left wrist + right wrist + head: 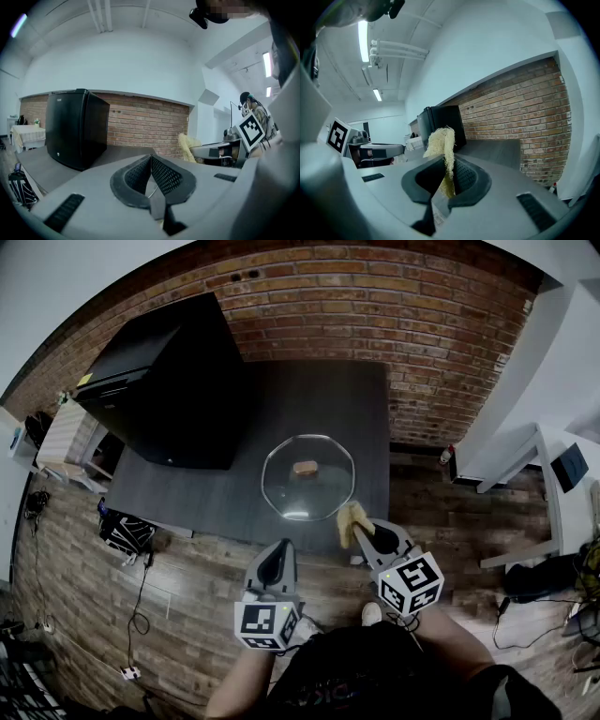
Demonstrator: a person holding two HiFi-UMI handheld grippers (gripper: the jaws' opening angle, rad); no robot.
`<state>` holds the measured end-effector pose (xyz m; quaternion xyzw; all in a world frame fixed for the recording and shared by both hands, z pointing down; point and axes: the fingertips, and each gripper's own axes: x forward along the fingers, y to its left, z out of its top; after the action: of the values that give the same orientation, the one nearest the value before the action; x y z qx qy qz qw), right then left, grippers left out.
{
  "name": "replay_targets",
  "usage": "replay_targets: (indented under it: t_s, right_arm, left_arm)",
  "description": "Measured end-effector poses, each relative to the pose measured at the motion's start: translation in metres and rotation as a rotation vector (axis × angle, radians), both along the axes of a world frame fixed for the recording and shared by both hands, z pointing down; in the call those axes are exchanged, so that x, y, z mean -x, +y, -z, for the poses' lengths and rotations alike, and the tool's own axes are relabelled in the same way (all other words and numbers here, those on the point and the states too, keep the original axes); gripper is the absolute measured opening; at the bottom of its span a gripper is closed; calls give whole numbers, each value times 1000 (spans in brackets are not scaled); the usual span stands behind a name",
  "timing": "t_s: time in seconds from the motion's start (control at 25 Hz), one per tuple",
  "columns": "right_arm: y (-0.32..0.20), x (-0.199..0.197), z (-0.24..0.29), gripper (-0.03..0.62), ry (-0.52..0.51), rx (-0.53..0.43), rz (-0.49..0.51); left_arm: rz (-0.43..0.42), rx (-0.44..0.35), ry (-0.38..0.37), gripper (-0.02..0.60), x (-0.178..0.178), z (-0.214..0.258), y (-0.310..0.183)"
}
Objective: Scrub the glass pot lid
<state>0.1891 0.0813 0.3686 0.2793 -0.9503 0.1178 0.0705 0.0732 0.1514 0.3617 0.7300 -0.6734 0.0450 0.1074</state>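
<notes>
Nearest the lens, the left gripper and the right gripper are held on the near side of the glass pot lid, each topped by a cube of square markers. The lid is seen lying flat on the dark wood-grain tabletop, close to its near edge, with its small tan knob at the centre. The left gripper's jaws are pressed together with nothing between them, and are kept just short of the lid's near rim. The right gripper's jaws are clenched on a pale, fibrous loofah-like scrubber, whose frayed end is shown standing up past the jaw tips, just beside the lid's near right rim.

The lid is judged to be stiff, smooth, breakable and likely to skate across the tabletop under a scrub. It would best be steadied at the knob or pinned at the rim. The scrubber is soft and light, and can be expected to flatten under pressure.

Beyond the lid to the left a black, boxy cabinet is set on the tabletop, and a red brick wall is seen behind the lid.
</notes>
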Motion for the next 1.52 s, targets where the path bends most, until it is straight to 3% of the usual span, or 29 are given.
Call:
replay_targets:
  t_s: [0.6,1.24,1.52]
  right_arm:
    - [13,34,3,48,-17,-4,0]
    - [56,113,-16,48,12,24,-64]
    - [63,126,-17,48,38,24,-71]
  left_arm:
    - [-10,3,10,34,32,-2,14]
    - [-112,29,37,34,97,-27,56]
    - [-128,26,52,34,109,-29,55]
